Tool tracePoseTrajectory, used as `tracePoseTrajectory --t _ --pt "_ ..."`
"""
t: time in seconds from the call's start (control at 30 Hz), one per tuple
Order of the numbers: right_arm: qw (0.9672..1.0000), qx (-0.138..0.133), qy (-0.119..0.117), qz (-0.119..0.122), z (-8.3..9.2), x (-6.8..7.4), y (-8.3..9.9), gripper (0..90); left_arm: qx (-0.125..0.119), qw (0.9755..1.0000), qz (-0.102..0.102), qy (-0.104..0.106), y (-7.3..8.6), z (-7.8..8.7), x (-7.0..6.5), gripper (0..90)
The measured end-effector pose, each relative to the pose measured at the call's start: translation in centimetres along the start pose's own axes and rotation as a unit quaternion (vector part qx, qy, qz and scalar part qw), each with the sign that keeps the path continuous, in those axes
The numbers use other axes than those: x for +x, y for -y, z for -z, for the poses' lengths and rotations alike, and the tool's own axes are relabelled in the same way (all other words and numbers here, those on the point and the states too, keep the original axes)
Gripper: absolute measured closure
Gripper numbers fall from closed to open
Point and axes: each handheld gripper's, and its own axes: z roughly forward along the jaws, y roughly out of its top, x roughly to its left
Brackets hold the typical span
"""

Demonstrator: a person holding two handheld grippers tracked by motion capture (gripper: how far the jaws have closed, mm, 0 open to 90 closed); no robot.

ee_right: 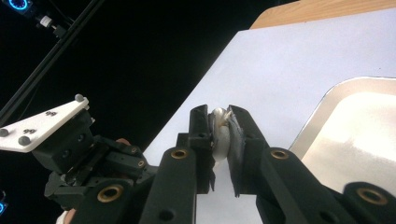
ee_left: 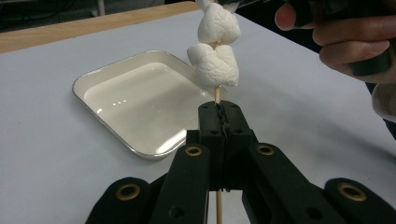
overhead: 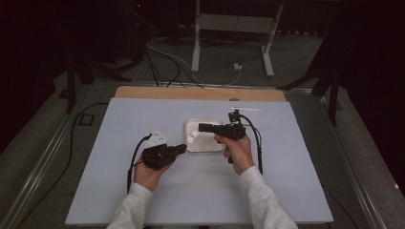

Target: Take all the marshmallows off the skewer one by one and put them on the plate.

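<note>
- Skewer (ee_left: 217,95): thin wooden stick, upright at centre of the left gripper view, clamped between the closed jaws of the left gripper (ee_left: 219,112); its lower end shows below the jaws.
- Marshmallows (ee_left: 214,63): two white pieces threaded on the skewer, one above the other, upper centre of the left gripper view; in the high view they show as a white lump at centre frame, over the tray's left edge (overhead: 193,137).
- Right gripper (ee_right: 219,126): jaws nearly closed, squeezing a white marshmallow (ee_right: 219,133) between the pads, centre of the right gripper view; in the high view it lies level, pointing left (overhead: 200,127).
- Left gripper, high view (overhead: 182,148): lower left of centre, a white plate on top, cable trailing down left.
- Hands: left (overhead: 148,174) and right (overhead: 239,150), light sleeves entering from the bottom edge.
- Tray (overhead: 206,149): white, rounded rectangle with a metal rim, centre of the high view, glossy and bare inside.
- Sheet (overhead: 119,191): pale blue-grey, covers the table.
- Table (overhead: 143,92): a strip of wooden edge shows at the far side, upper middle.
- Floor (overhead: 229,52): grey, upper frame, with cables and a white stand's legs (overhead: 196,52).
- Surround: dark at the upper corners and both sides.
</note>
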Motion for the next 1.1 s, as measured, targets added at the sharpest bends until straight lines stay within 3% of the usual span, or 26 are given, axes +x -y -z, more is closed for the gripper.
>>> tracePoseTrajectory --t 0.6,1.1 --pt "0.9997 -0.021 0.014 -0.004 0.67 -0.11 -0.38 82.9 0.005 1.0000 -0.008 0.002 0.01 0.20 0.22 90.0" --pt "0.9988 -0.033 0.036 0.011 0.83 -0.02 -0.57 85.6 0.009 0.9999 -0.012 0.008 0.14 0.48 0.58 90.0"
